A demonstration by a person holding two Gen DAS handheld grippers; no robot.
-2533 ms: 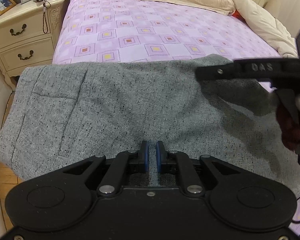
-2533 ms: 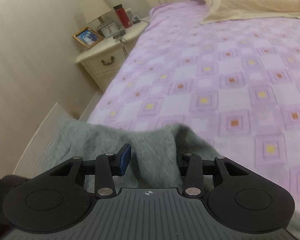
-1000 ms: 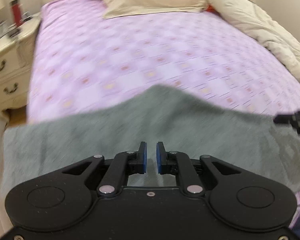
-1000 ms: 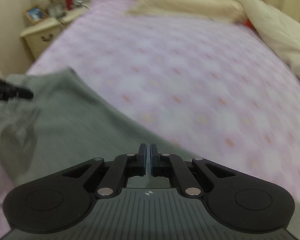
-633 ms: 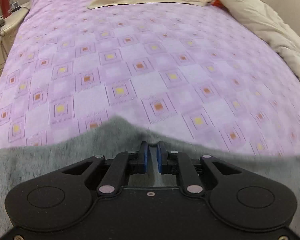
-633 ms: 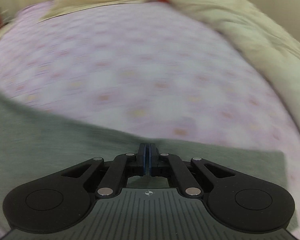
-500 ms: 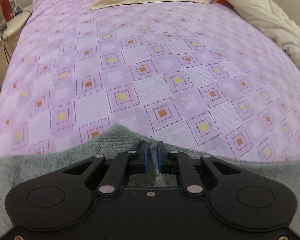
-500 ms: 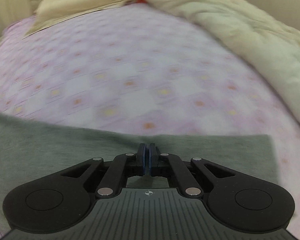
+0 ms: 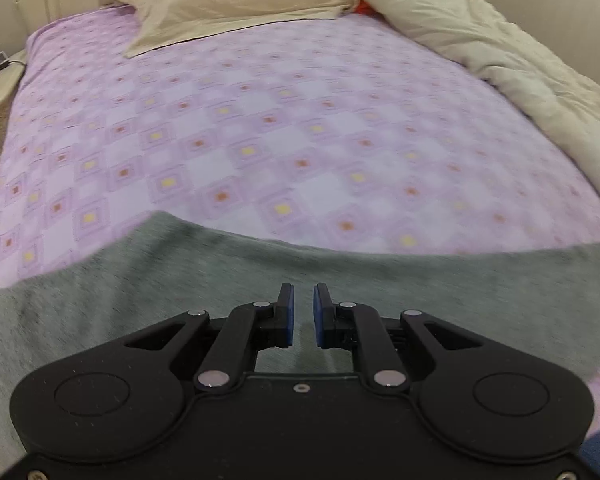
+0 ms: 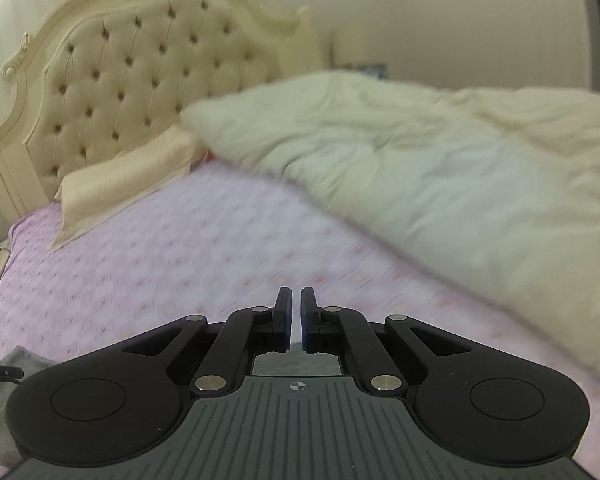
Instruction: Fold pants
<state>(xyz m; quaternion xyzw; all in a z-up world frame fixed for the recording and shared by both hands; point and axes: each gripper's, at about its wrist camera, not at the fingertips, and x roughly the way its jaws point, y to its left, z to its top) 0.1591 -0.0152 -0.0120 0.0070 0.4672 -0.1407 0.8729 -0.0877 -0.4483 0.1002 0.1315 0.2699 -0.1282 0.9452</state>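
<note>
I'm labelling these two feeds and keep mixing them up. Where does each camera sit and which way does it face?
Left wrist: sits on the left hand-held gripper, angled down over the grey pants and purple bedspread; its two fingers show, a gap between them.
Right wrist: sits on the right hand-held gripper, facing across the bed to the headboard; jaws opening, nothing between them.
Shared: bedspread, pillow, duvet, pants.

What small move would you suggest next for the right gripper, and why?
Probably tip the right gripper down toward the pants: its jaws are opening with nothing between them, it faces the duvet, and the grey cloth lies spread across the bedsheet.
</note>
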